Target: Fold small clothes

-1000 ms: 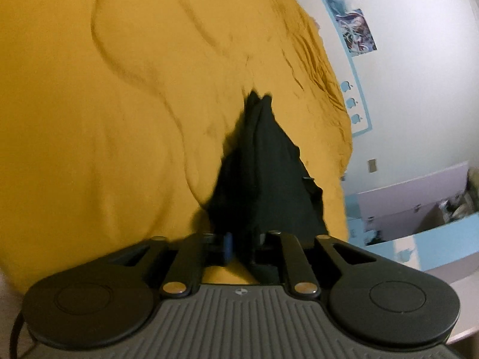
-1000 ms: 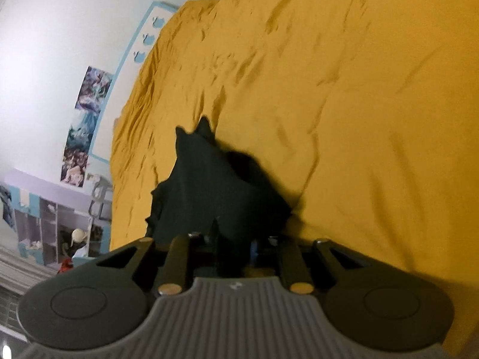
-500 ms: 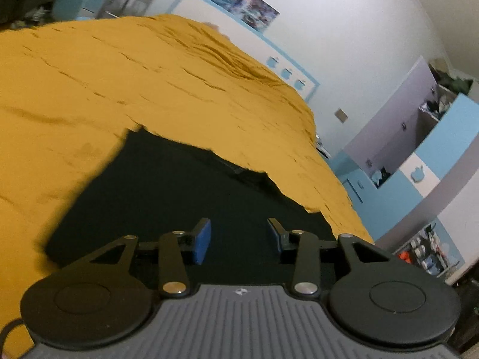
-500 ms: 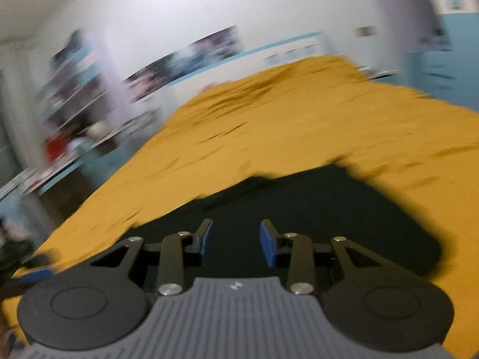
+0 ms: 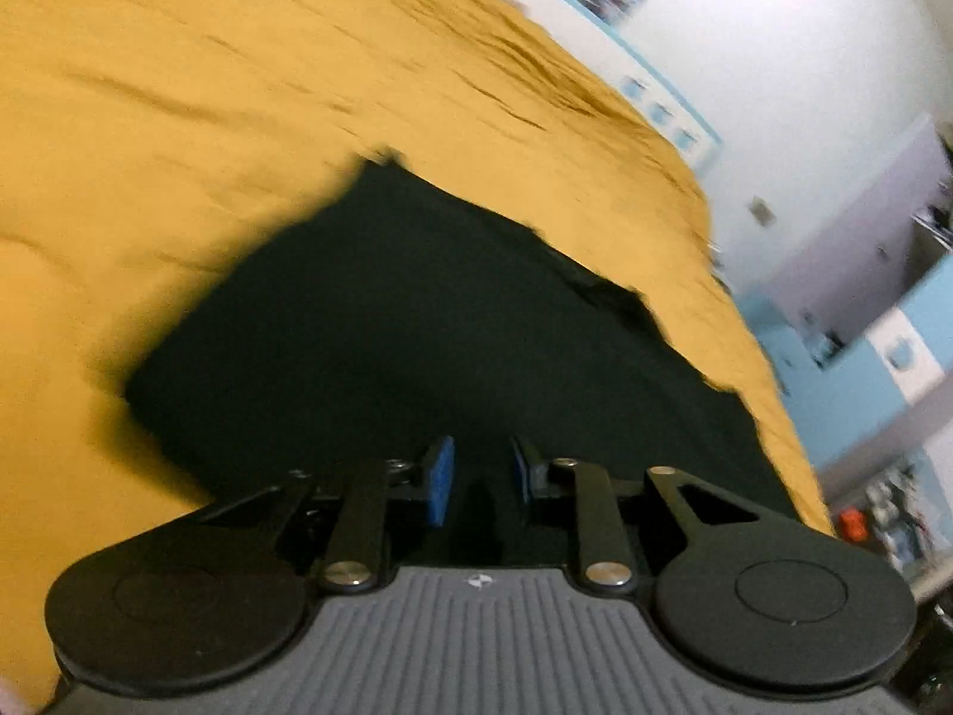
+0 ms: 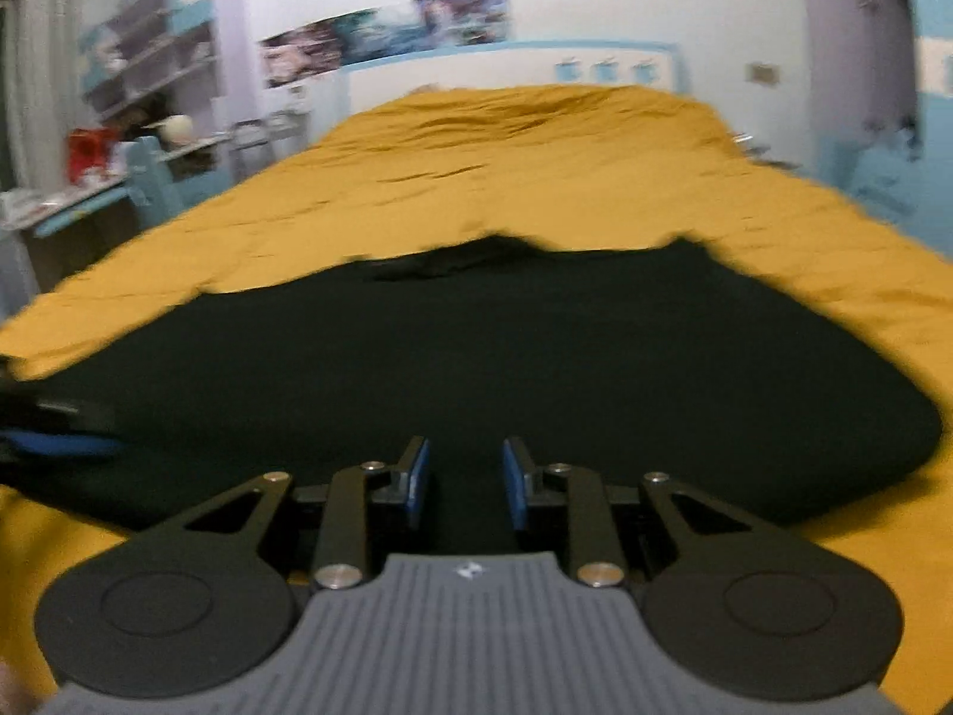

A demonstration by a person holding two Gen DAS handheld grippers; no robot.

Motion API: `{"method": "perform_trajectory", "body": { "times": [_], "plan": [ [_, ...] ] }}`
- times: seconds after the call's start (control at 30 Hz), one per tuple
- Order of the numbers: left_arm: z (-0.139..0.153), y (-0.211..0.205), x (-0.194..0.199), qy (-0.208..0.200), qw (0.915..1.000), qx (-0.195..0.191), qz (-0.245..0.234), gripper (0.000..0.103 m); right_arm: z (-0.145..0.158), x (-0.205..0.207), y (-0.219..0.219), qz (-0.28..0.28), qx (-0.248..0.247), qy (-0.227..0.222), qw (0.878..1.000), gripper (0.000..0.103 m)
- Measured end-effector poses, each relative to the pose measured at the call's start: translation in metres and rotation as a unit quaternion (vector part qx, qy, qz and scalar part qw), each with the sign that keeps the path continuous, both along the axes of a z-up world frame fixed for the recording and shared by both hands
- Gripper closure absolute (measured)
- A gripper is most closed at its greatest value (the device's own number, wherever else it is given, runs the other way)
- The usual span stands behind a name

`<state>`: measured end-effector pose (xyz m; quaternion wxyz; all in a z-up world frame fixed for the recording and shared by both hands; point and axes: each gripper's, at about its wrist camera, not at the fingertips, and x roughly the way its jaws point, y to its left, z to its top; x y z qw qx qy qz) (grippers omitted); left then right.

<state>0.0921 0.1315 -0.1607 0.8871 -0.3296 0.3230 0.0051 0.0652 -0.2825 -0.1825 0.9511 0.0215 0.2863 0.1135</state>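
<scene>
Here, in the left wrist view, the black garment (image 5: 429, 328) lies spread on the yellow bedspread (image 5: 178, 119). The left tongs (image 5: 476, 479) hang above its near edge, jaws apart and closing, no cloth between them.

From the right wrist, the garment (image 6: 476, 345) lies flat across the bedspread (image 6: 536, 167). The right tongs (image 6: 463, 479) are likewise apart, closing on nothing. The left tongs (image 6: 53, 438) show blurred at the frame's left edge.

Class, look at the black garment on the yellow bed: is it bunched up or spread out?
Spread out. The black garment lies flat and wide across the yellow bedcover.
</scene>
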Motion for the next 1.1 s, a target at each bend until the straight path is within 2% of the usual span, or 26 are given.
{"method": "perform_trajectory", "body": {
  "times": [0.03, 0.07, 0.1, 0.13, 0.23, 0.3, 0.4, 0.47, 0.5, 0.53, 0.6, 0.7, 0.83, 0.93, 1.03, 1.1],
  "plan": [
    [-0.001, 0.011, -0.005, 0.003, 0.9999, 0.000, 0.011, 0.075, -0.001, 0.002, -0.021, -0.024, -0.004, 0.001, 1.000, 0.084],
    [-0.002, 0.023, -0.013, 0.004, 0.9997, -0.001, 0.023, 0.075, 0.000, 0.006, -0.041, -0.043, 0.000, 0.005, 0.999, 0.089],
    [-0.003, 0.033, -0.019, 0.003, 0.9994, -0.002, 0.033, 0.080, -0.001, 0.008, -0.061, -0.058, 0.012, 0.011, 0.998, 0.096],
    [-0.004, 0.040, -0.024, 0.003, 0.9991, -0.002, 0.042, 0.084, -0.001, 0.009, -0.075, -0.067, 0.023, 0.015, 0.997, 0.099],
    [-0.011, 0.047, -0.034, 0.000, 0.9986, -0.012, 0.052, 0.092, 0.000, 0.007, -0.107, -0.124, 0.018, 0.014, 0.992, 0.098],
    [-0.017, 0.049, -0.036, 0.001, 0.9981, -0.021, 0.058, 0.096, -0.005, 0.009, -0.127, -0.147, 0.037, 0.025, 0.988, 0.099],
    [-0.018, 0.048, -0.029, 0.007, 0.9975, -0.032, 0.062, 0.096, -0.012, 0.012, -0.137, -0.159, 0.077, 0.036, 0.984, 0.099],
    [-0.003, 0.047, -0.024, 0.008, 0.9980, -0.017, 0.061, 0.089, -0.008, 0.016, -0.128, -0.163, 0.064, 0.042, 0.984, 0.094],
    [0.005, 0.044, -0.023, -0.003, 0.9986, -0.002, 0.053, 0.079, -0.003, 0.015, -0.124, -0.165, 0.063, 0.042, 0.983, 0.091],
    [0.016, 0.038, -0.016, -0.020, 0.9986, 0.016, 0.046, 0.070, 0.006, 0.013, -0.123, -0.164, 0.072, 0.034, 0.983, 0.078],
    [0.030, 0.029, 0.002, -0.047, 0.9983, 0.028, 0.019, 0.068, 0.022, 0.012, -0.110, -0.132, 0.086, 0.011, 0.987, 0.074],
    [0.041, 0.011, 0.056, -0.056, 0.9977, 0.018, -0.036, 0.068, 0.044, 0.042, -0.072, -0.051, 0.086, -0.002, 0.995, 0.073],
    [0.032, -0.024, 0.130, -0.041, 0.9937, 0.030, -0.100, 0.068, 0.047, 0.102, -0.007, 0.047, 0.119, 0.030, 0.991, 0.072],
    [0.012, -0.043, 0.183, -0.006, 0.9906, 0.050, -0.127, 0.068, 0.036, 0.142, 0.040, 0.087, 0.120, 0.049, 0.988, 0.073],
    [-0.012, -0.039, 0.216, 0.040, 0.9898, 0.068, -0.119, 0.068, 0.016, 0.188, 0.062, 0.092, 0.128, 0.094, 0.983, 0.073],
    [-0.026, -0.024, 0.226, 0.058, 0.9909, 0.040, -0.114, 0.071, 0.003, 0.210, 0.057, 0.068, 0.129, 0.121, 0.982, 0.073]
  ]
}}
